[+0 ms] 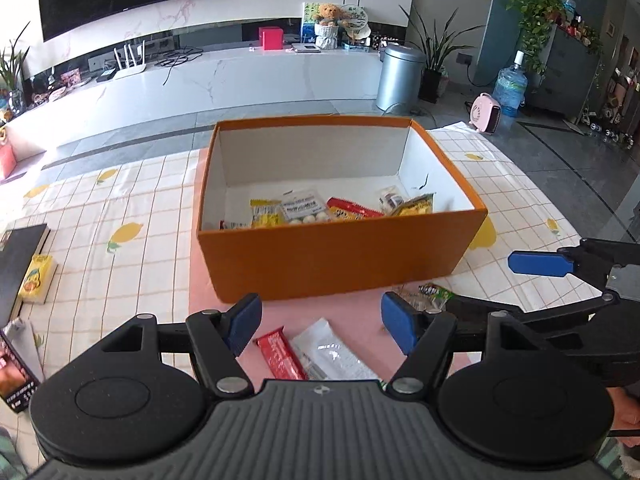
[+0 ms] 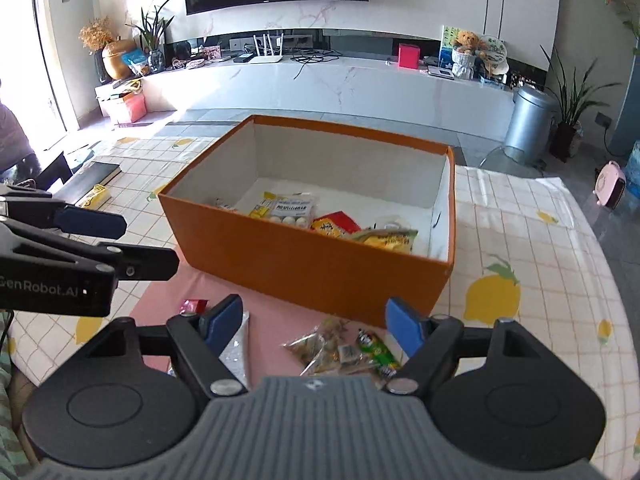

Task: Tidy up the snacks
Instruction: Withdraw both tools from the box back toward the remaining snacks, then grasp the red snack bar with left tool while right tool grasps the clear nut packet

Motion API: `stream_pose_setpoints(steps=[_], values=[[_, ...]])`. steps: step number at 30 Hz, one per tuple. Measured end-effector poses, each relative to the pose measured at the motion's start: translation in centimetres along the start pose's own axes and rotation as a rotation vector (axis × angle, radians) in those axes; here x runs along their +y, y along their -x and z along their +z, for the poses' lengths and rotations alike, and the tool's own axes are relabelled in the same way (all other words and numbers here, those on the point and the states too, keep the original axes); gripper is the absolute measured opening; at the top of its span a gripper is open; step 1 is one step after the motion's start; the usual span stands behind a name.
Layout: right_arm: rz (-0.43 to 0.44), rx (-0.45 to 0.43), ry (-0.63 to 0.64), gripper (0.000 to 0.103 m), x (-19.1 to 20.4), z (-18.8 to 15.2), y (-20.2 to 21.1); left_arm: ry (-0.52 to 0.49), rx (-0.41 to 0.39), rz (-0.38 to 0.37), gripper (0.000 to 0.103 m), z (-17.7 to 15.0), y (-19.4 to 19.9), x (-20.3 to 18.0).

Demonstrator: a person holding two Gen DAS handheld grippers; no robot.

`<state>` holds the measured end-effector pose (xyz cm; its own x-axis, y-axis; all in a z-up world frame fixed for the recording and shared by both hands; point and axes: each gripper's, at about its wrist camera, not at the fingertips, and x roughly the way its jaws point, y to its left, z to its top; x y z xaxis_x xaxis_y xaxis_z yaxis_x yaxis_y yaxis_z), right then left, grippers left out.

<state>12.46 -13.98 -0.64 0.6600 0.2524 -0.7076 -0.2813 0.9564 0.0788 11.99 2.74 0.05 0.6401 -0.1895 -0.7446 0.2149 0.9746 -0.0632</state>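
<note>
Looking into the orange box (image 1: 340, 256), I see several snack packets (image 1: 306, 210) on its floor; my left gripper (image 1: 320, 326) and right gripper (image 2: 314, 326) both hang spread, empty.

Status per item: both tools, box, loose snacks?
left tool: open, empty, over the mat
right tool: open, empty, over the mat
box: lid off, upright, several snacks inside
red bar: flat on the mat, outside box
clear packet: flat on the mat beside red bar
green packet: on the mat, outside box
brown packet: on the mat, touching green packet
</note>
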Motion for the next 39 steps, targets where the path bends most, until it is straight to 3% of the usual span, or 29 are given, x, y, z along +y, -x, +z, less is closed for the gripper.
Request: stream_pose_setpoints(steps=[10, 13, 17, 24, 28, 32, 38, 39], values=[[-0.049, 0.004, -0.132, 0.074, 1.1, -6.9, -0.7, 0.098, 0.01, 0.001, 0.08, -6.7, 0.0, 2.2], [-0.058, 0.009, -0.168, 0.065, 0.7, -8.2, -1.3, 0.166, 0.022, -0.014, 0.078, -8.2, -0.8, 3.1], [-0.058, 0.015, -0.21, 0.061, 0.0, -9.5, -2.4, 0.224, 0.021, -0.023, 0.074, -9.2, -2.1, 3.4], [-0.027, 0.015, -0.246, 0.056, -0.5, -8.6, -4.4, 0.257, 0.048, 0.001, 0.068, -8.8, -5.2, 2.8], [-0.018, 0.012, -0.28, 0.055, -0.8, -8.1, -5.7, 0.26, 0.063, 0.031, 0.056, -8.8, -6.8, 2.6], [-0.011, 0.008, -0.304, 0.048, -0.8, -7.5, -6.7, 0.254, 0.076, 0.034, 0.047, -8.9, -7.4, 2.7], [-0.02, 0.025, -0.324, 0.042, -1.0, -7.2, -8.3, 0.227, 0.069, 0.034, 0.045, -8.9, -7.7, 2.7], [-0.016, 0.027, -0.329, 0.037, -1.1, -7.2, -8.5, 0.221, 0.068, 0.032, 0.045, -8.9, -7.8, 2.6]])
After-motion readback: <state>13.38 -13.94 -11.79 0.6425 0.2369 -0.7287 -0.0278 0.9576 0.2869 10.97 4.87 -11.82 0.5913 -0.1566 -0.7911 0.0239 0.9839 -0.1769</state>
